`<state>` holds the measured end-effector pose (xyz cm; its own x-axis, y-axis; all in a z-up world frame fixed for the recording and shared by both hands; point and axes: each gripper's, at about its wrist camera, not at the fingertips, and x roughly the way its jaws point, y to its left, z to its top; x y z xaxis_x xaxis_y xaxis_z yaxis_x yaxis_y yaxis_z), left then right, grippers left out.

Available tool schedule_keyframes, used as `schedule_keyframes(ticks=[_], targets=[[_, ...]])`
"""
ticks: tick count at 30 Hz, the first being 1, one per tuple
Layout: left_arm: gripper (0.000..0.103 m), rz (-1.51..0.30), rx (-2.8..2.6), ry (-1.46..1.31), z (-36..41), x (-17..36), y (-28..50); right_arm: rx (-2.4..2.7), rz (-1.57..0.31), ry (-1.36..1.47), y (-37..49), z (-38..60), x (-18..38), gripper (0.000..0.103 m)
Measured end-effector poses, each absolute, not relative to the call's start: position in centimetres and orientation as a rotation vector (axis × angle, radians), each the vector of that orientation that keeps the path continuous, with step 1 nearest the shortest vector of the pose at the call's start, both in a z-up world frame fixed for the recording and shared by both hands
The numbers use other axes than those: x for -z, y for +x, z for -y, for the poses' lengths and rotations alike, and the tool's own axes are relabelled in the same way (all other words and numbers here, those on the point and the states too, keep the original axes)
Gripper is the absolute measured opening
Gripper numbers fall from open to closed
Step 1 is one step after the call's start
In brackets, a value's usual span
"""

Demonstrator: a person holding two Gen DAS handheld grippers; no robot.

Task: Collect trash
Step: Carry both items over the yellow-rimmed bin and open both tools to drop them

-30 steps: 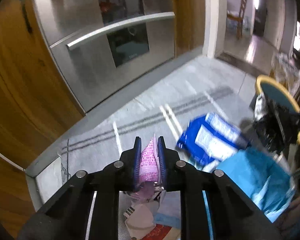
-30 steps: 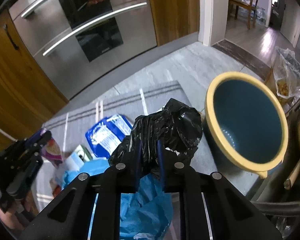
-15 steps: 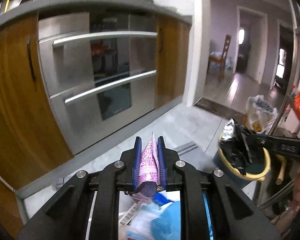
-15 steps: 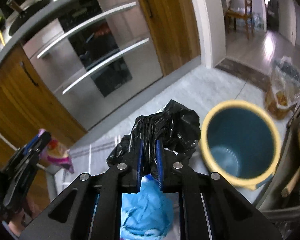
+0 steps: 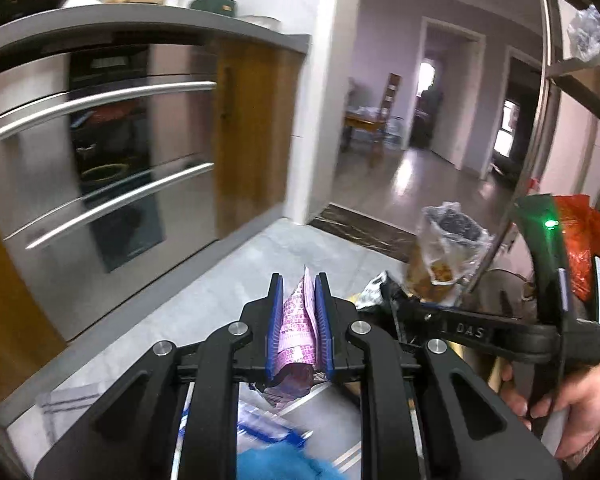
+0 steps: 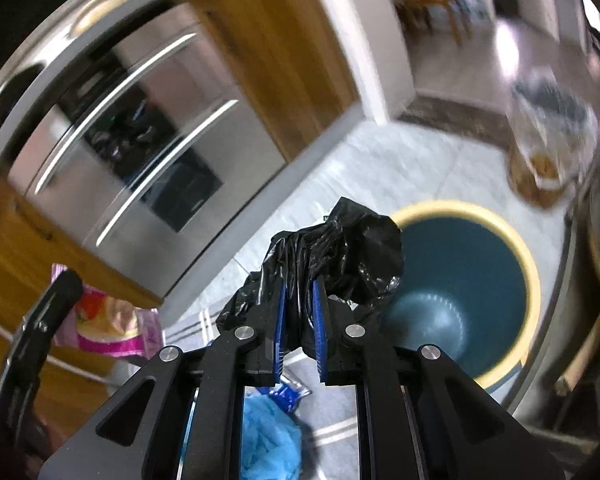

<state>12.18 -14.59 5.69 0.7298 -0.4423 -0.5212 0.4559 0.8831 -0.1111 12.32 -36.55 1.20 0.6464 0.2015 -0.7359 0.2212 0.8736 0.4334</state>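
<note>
My left gripper [image 5: 299,292] is shut on a pink printed wrapper [image 5: 298,326], held well above the floor. The wrapper also shows in the right wrist view [image 6: 112,322], in the left gripper at the left edge. My right gripper [image 6: 300,292] is shut on a crumpled black plastic bag [image 6: 340,248], held just left of and above the open blue bin with a yellow rim [image 6: 460,292]. In the left wrist view the right gripper [image 5: 384,300] with the black bag sits to the right. A blue crumpled piece [image 6: 268,436] and a blue-white packet [image 6: 288,394] lie on the mat below.
A steel oven front [image 5: 100,168] and wooden cabinets [image 5: 252,132] stand to the left. A clear bag with food scraps [image 5: 444,252] stands on the floor near the bin. An orange bag [image 5: 588,240] hangs at the right. A doorway [image 5: 380,140] opens ahead.
Both grippers have risen and tilted up with their loads. The right gripper has moved closer to the bin's mouth, and the left gripper has come nearer to it.
</note>
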Motion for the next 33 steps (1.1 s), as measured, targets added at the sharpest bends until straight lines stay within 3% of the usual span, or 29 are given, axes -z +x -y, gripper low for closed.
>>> schedule_keyframes(ticks=[17,27,30,33], targets=[[0.016,-0.764,0.652,0.072,29.3,3.3,18.2,0.263,-1.003,0.641,14.0,47.0,4.1,0.014],[0.016,-0.839,0.677,0.114,31.6,7.7,18.3,0.359,-1.045,0.659,13.7,48.4,5.4,0.015],[0.020,-0.851,0.666,0.101,31.2,8.0,18.4,0.373,-1.039,0.669,13.5,48.7,5.4,0.016],[0.038,-0.847,0.649,0.086,30.7,8.0,18.5,0.370,-1.040,0.668,13.7,48.7,5.5,0.020]])
